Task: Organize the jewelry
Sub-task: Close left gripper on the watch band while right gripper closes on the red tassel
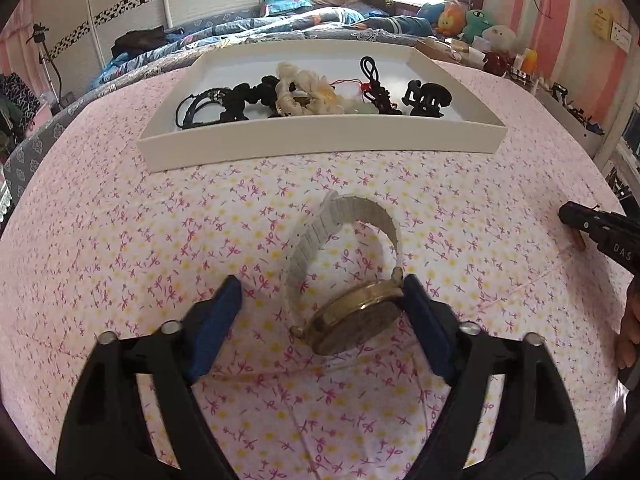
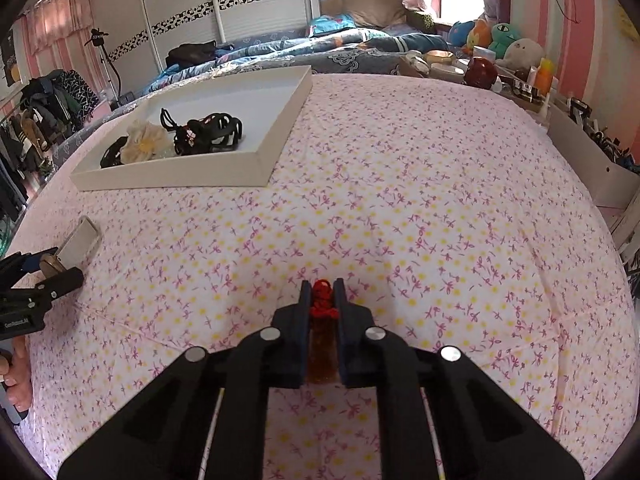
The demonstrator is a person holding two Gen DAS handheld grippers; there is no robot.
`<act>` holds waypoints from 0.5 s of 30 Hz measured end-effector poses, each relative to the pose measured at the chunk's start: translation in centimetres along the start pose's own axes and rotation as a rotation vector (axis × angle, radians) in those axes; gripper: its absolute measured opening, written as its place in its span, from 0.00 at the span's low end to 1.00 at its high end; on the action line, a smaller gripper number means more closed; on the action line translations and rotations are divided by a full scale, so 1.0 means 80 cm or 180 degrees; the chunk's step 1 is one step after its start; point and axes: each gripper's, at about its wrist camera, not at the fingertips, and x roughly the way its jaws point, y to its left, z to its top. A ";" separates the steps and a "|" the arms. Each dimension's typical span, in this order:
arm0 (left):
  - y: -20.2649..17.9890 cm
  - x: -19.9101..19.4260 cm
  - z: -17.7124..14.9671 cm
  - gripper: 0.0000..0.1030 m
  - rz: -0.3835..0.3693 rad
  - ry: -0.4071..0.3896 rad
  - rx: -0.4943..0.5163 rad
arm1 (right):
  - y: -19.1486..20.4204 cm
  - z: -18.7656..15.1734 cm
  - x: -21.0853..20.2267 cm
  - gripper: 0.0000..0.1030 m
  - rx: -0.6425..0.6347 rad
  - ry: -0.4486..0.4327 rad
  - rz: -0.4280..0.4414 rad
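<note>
A gold watch (image 1: 356, 316) with a white link band lies on the pink floral cloth between the fingers of my open left gripper (image 1: 322, 292); its case touches the right finger. It also shows in the right wrist view (image 2: 74, 246). My right gripper (image 2: 322, 292) is shut on an amber pendant with a red knotted cord (image 2: 323, 320), held just above the cloth. A white tray (image 1: 320, 142) at the back holds black cords, a cream scrunchie (image 1: 304, 92) and a black hair claw (image 1: 426, 98). The tray also shows in the right wrist view (image 2: 172, 178).
The table is covered by a pink floral cloth (image 2: 400, 200). A bed with blue bedding (image 1: 280, 24) lies behind it. Clutter, bottles and plush toys (image 2: 500, 52) line the right edge. My right gripper shows at the right edge of the left wrist view (image 1: 600, 232).
</note>
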 end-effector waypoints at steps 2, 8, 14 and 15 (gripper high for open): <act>-0.003 -0.001 0.002 0.58 -0.0010 -0.0024 0.0058 | 0.000 0.000 0.000 0.10 0.0014 0.0001 0.0015; -0.003 -0.006 0.000 0.44 -0.0117 -0.0090 0.0048 | 0.000 0.000 0.000 0.10 0.0017 -0.0003 0.0016; 0.003 -0.007 -0.001 0.44 -0.0157 -0.0109 -0.0046 | 0.005 0.000 -0.005 0.09 -0.0055 -0.0071 -0.0011; 0.003 -0.007 0.000 0.43 -0.0158 -0.0101 -0.0043 | 0.004 0.000 -0.006 0.09 -0.0048 -0.0084 -0.0014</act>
